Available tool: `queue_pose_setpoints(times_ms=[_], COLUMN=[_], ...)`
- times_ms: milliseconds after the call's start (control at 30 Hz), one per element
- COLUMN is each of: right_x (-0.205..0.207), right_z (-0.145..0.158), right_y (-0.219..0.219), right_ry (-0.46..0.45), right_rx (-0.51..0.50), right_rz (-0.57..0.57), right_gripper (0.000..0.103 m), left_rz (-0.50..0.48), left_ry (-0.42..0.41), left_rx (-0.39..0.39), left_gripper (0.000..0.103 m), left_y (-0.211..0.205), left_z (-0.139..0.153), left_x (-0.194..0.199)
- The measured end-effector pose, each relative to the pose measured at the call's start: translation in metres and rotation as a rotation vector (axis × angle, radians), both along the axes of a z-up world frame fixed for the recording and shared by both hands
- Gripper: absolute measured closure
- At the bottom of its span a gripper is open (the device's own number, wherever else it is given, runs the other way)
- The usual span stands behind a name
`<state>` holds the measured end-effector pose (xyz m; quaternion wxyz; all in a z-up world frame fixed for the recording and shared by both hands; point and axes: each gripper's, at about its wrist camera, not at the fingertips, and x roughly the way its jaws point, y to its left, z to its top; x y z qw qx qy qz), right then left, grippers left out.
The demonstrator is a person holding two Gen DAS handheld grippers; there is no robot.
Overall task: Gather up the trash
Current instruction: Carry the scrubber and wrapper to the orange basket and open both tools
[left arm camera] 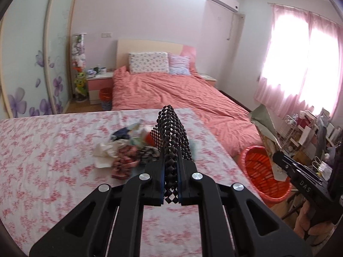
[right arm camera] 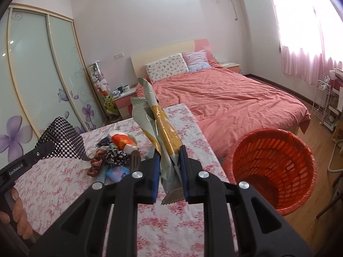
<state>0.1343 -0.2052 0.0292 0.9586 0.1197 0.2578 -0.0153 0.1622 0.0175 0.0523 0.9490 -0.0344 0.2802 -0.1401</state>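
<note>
My right gripper (right arm camera: pixel 170 165) is shut on a long grey and yellow snack wrapper (right arm camera: pixel 158 122) and holds it above the table's right edge, left of the orange basket (right arm camera: pixel 272 167). It also shows in the left wrist view (left arm camera: pixel 280 160) with the wrapper (left arm camera: pixel 263 120) over the basket (left arm camera: pixel 263 171). My left gripper (left arm camera: pixel 172 150) is shut on a black beaded mesh piece (left arm camera: pixel 173 132) above the table; this mesh piece also shows in the right wrist view (right arm camera: pixel 62 141). A heap of trash (left arm camera: pixel 128 150) lies on the floral tablecloth (left arm camera: pixel 42 160): white tissue, wrappers, scrunchies.
A bed with a salmon cover (right arm camera: pixel 225 98) stands behind the table. A second orange bin (left arm camera: pixel 105 98) stands by the nightstand (left arm camera: pixel 98 83). A wardrobe with flower glass doors (right arm camera: pixel 42 75) is on the left. Cluttered shelves (left arm camera: pixel 308 128) stand under the curtained window.
</note>
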Motion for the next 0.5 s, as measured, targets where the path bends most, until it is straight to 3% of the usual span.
queue_pose_setpoints(times_ms=[500], right_x=[-0.014], right_z=[-0.021], right_y=[-0.103], right_ry=[0.026], right_rx=[0.060], right_rz=[-0.212], right_gripper=[0.085], left_rz=[-0.250], left_ry=[0.048], left_rx=[-0.019], left_gripper=[0.095], left_y=[-0.118], left_z=[-0.019], left_x=[0.017])
